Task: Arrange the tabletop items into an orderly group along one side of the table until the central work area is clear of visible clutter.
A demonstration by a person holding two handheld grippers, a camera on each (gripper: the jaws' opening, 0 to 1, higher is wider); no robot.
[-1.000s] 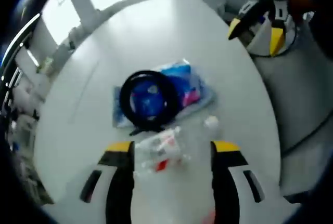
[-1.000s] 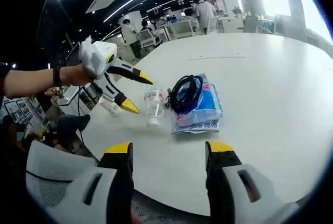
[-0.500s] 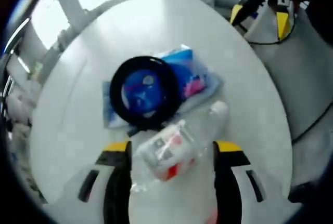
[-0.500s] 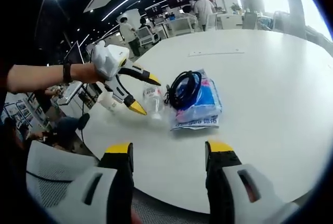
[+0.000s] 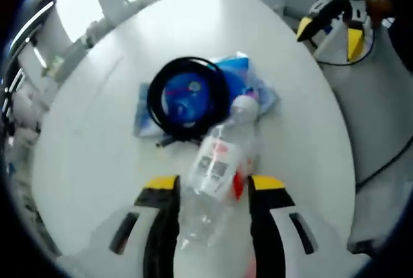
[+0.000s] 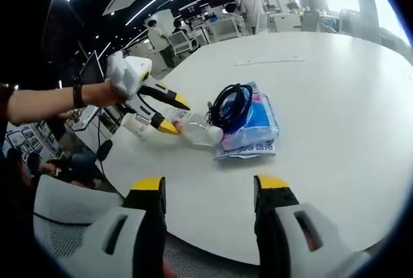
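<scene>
Now our left gripper (image 5: pixel 206 184) grips the clear bottle (image 5: pixel 219 168), seemingly lifted, beside the coiled black cable (image 5: pixel 187 97) on the blue packet (image 6: pixel 255 126); our right gripper (image 6: pixel 210 188) hangs spread apart.

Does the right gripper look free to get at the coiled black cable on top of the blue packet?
Probably yes. The right gripper is open with bare table ahead, and the black cable lies exposed on the blue packet. The left gripper, holding the water bottle, sits just beside it.
</scene>
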